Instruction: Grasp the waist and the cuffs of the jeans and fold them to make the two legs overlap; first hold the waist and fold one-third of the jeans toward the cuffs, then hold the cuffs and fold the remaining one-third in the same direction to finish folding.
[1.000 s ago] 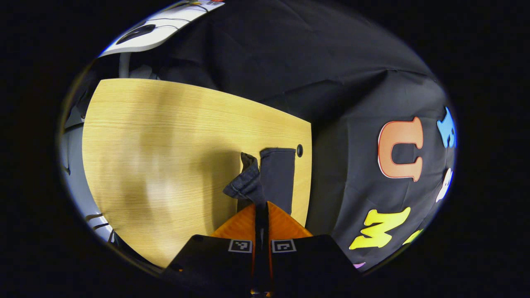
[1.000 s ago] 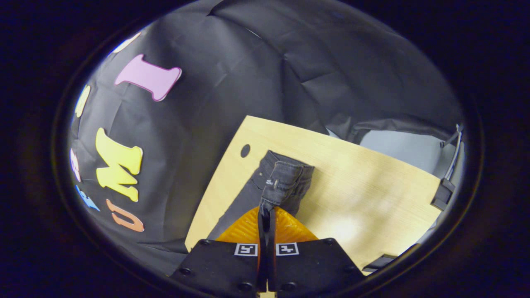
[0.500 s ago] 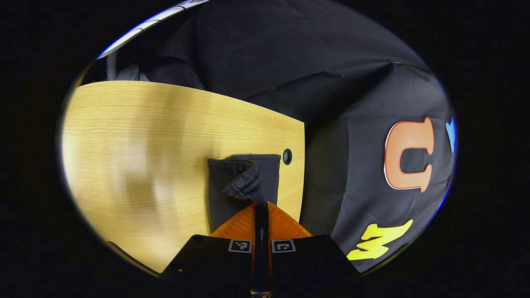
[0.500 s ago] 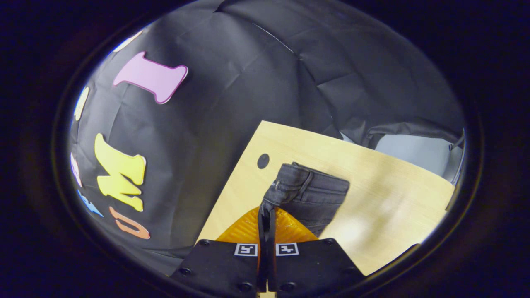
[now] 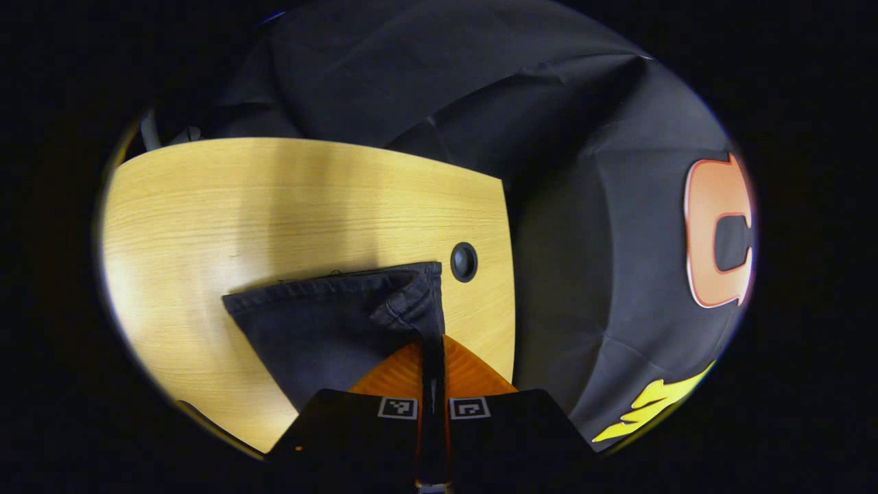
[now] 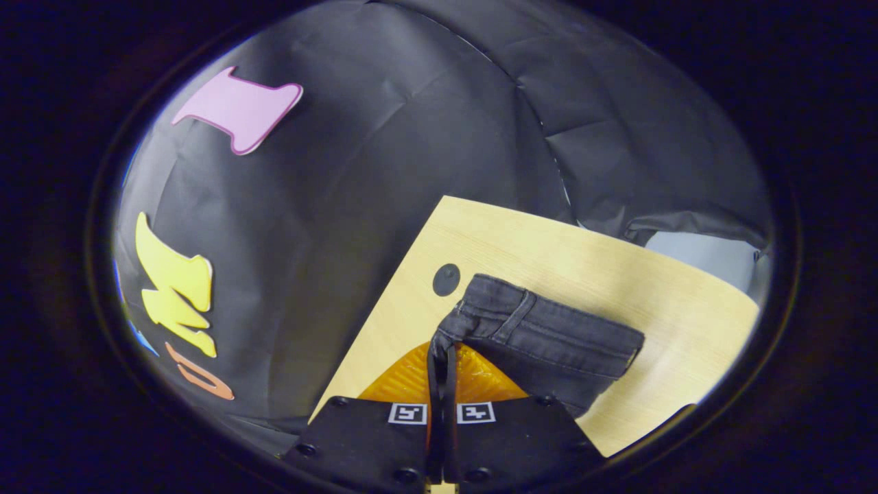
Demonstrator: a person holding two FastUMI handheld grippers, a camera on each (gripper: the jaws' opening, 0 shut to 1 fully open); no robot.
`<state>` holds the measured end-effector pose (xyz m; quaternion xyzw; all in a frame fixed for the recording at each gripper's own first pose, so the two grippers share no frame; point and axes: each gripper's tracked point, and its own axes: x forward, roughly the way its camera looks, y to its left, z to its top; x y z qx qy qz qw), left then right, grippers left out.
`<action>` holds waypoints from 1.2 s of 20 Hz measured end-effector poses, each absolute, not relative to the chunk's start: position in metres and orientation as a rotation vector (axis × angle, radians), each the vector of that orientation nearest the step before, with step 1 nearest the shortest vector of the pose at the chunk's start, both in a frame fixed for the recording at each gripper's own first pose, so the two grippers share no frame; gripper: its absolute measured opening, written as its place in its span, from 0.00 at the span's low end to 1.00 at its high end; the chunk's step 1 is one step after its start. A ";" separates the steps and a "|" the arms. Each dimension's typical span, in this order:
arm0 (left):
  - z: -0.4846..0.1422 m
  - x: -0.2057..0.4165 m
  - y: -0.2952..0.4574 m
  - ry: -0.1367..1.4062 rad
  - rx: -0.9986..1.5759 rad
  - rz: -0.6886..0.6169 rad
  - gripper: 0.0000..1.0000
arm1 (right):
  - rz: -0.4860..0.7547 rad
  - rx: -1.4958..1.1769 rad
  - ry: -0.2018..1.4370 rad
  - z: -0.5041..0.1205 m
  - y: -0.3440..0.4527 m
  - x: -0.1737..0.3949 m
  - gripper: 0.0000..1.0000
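Since the earlier frames the jeans have spread wider across the table, and the round hole in the table has drawn closer in both views.

Left gripper view: the left claw (image 5: 433, 357) is pinched shut on a bunched hem of the jeans (image 5: 329, 329), the cloth rising straight out from between its tips. From there the dark fabric fans out flat on the table (image 5: 274, 199), reaching away from the hole (image 5: 464, 261), which sits just beside the gripped corner on its other side. That corner lies near the table edge closest to the hole.

Right gripper view: the right claw (image 6: 442, 357) is also closed tight on the jeans (image 6: 549, 339), holding the waistband end, where a belt loop and seams show. The waistband runs from the claw across the table (image 6: 562, 254), away from the hole (image 6: 446, 279). The hole lies just beside the gripped end, slightly apart from the cloth.
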<state>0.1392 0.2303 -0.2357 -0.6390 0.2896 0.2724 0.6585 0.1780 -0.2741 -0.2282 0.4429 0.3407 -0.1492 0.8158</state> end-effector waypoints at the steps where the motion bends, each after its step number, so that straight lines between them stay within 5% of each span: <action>1: -0.246 0.144 0.231 0.666 -1.432 0.628 0.04 | -0.317 0.933 0.729 -0.235 -0.274 0.182 0.01; 12: -0.257 0.142 0.232 0.698 -1.144 0.612 0.07 | -0.333 0.824 0.771 -0.271 -0.268 0.203 0.02; 13: -0.248 0.150 0.231 0.667 -1.136 0.563 0.38 | -0.326 0.834 0.764 -0.272 -0.266 0.207 0.09; 15: -0.219 0.147 0.238 0.598 -1.034 0.560 1.00 | -0.308 0.835 0.762 -0.275 -0.260 0.213 0.53; 17: -0.190 0.144 0.247 0.528 -0.949 0.546 0.98 | -0.300 0.804 0.760 -0.268 -0.258 0.208 0.98; 24: -0.085 0.128 0.243 0.337 -0.690 0.412 0.99 | -0.237 0.838 0.670 -0.212 -0.245 0.179 0.97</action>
